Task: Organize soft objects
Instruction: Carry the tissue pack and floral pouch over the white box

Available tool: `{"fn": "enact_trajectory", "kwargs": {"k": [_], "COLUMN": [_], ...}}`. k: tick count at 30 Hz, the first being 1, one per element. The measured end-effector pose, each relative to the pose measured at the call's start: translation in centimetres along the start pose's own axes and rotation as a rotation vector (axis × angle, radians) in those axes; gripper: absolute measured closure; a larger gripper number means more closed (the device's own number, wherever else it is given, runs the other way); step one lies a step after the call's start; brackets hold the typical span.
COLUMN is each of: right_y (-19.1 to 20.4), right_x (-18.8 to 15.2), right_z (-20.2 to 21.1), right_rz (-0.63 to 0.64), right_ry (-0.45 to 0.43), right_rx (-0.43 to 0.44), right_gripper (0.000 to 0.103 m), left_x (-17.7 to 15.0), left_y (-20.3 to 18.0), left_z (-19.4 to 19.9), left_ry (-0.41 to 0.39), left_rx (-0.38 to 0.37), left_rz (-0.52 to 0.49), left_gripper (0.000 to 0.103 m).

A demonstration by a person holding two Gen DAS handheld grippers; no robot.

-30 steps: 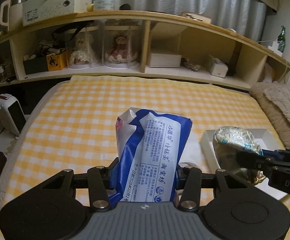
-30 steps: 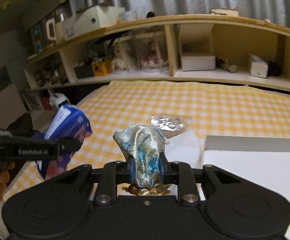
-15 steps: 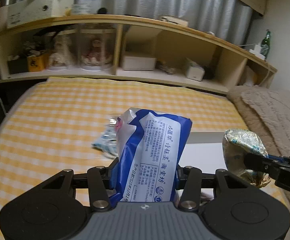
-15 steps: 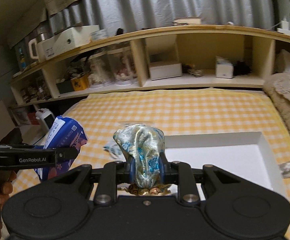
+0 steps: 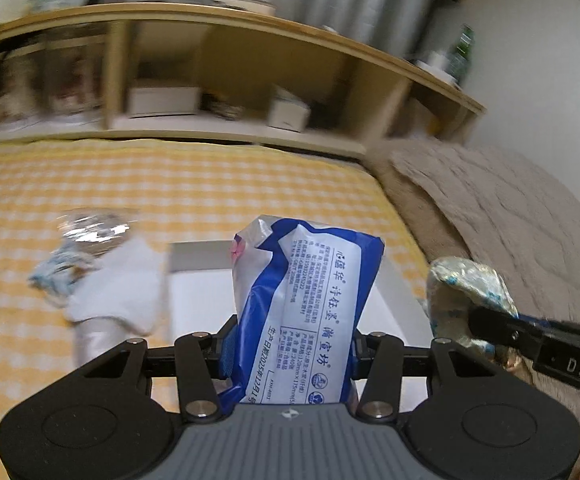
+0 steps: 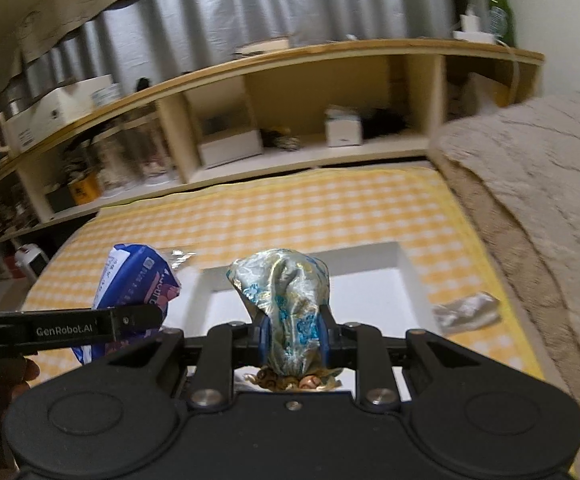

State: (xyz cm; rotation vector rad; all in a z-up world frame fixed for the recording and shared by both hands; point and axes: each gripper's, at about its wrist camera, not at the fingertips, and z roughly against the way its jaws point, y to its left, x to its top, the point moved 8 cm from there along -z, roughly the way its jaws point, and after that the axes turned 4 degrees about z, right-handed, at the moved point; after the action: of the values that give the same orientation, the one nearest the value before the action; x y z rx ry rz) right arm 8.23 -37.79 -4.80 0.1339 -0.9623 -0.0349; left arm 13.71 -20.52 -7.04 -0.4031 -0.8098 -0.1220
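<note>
My left gripper is shut on a blue and white tissue pack, held upright above the near edge of a white tray. The pack also shows in the right wrist view. My right gripper is shut on a shiny silver and blue brocade pouch, held over the white tray. The pouch shows at the right of the left wrist view. A white cloth and a clear crinkly bag lie on the yellow checked bed left of the tray.
A silvery packet lies on the sheet right of the tray. A beige blanket is heaped along the right. A wooden shelf unit with boxes stands at the bed's far edge. A small white heater stands at far left.
Both grippers have swung to the right with their loads; the tray now lies directly under and ahead of them, and the blanket fills more of the right side.
</note>
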Motion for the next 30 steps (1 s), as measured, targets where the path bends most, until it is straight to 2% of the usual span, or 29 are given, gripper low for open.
{"fn": "enact_trajectory", "kwargs": {"k": [8,10,14,21,24,27,30], "right_y": [-5.6,-6.8,-8.6,-10.9,-11.3,-11.3,-11.1], "right_x": [-1.8,-2.0,-2.2,-2.7,-3.2,-3.4,-3.5], "right_z": [-1.3,-1.6,-2.0,-4.3,-5.5,-6.9,-8.5], "right_rz": [-0.071,-0.084,-0.106,-0.138,-0.153,-0.160,-0.161], "right_ry": [0.032,0.032,0.028,0.055,0.074,0.094,0.114], "right_rx": [-0.044,-0.053,-0.071,-0.086,-0.081,-0.078,-0.079], "right_gripper": [0.079,0.079,0.079,0.079,0.079,0.079,0.079], "left_x": [-1.0,-1.5,-2.9,-7.4,-8.5,-8.6,-8.2], "left_y": [-5.9,-7.1,-9.6,-10.9,-10.7,-10.7,-10.4], "left_z": [-5.8,-7.1,-9.9,-13.3,-14.5,-15.5,-16.4], "left_ry": [0.064,0.079,0.129,0.305,0.375,0.413,0.444], "left_rx": [-0.089,-0.126,-0.208,-0.355,-0.392,-0.417,-0.448], "left_rz": [-0.222,-0.314,-0.570,-0.925,-1.009,-1.048,-1.038], "left_gripper": [0.053,0.053,0.053,0.053,0.053,0.047,0.027]}}
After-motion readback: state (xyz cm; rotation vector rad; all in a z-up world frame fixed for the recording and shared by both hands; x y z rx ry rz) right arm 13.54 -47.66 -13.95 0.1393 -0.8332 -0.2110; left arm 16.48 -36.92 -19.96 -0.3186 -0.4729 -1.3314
